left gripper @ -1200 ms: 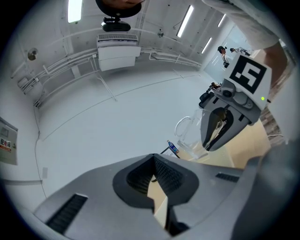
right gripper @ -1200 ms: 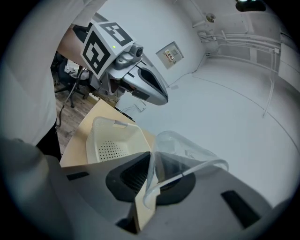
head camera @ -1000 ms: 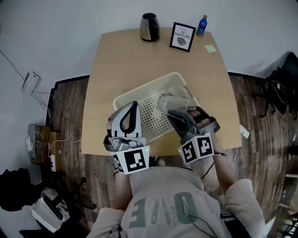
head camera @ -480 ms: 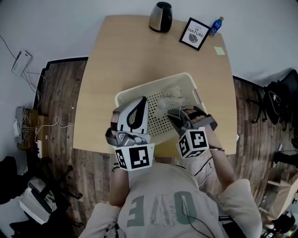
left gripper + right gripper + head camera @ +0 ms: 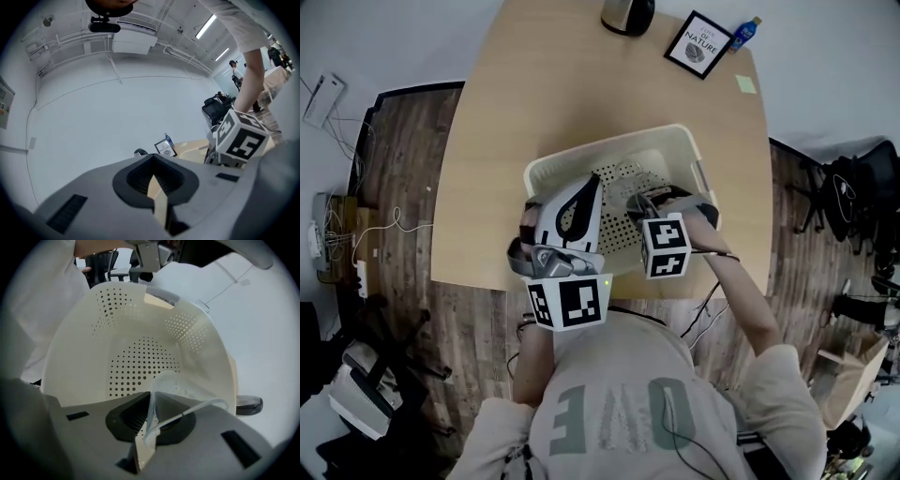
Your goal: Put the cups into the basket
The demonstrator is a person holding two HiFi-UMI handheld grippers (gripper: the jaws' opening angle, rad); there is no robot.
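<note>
Pale wooden tabletop [image 5: 487, 141] over dark plank floor [image 5: 403, 187], carrying a cream perforated plastic basket [image 5: 600, 148] near the front edge, with a dark kettle [image 5: 628, 13], a black-framed picture [image 5: 703, 44] and a small blue bottle [image 5: 747, 31] well apart at the back edge. Right tool [image 5: 645, 202] clenched on the rim of a clear thin-walled plastic cup [image 5: 187, 394], cup wall pinched between the pads; cup tipped and hanging inside the basket above its dotted floor, touching it or not impossible to tell. Against a second ago: right tool pitched further forward and down, marker cube now uppermost, cup sunk from rim level to within the walls and nearly hidden from the head view; head camera leaned in as well, kettle and picture slid toward the top edge. Meaning for the task, as a judgement: carry finished, placing nearly done, only release and withdrawal left for this cup. Left tool [image 5: 581, 194] closed on nothing, just a thin slit between its pads, held above the basket's near-left corner and pointing up at the far wall, much as before. Likely hazard: so light a cup tipping over or clinging to a pad on release
</note>
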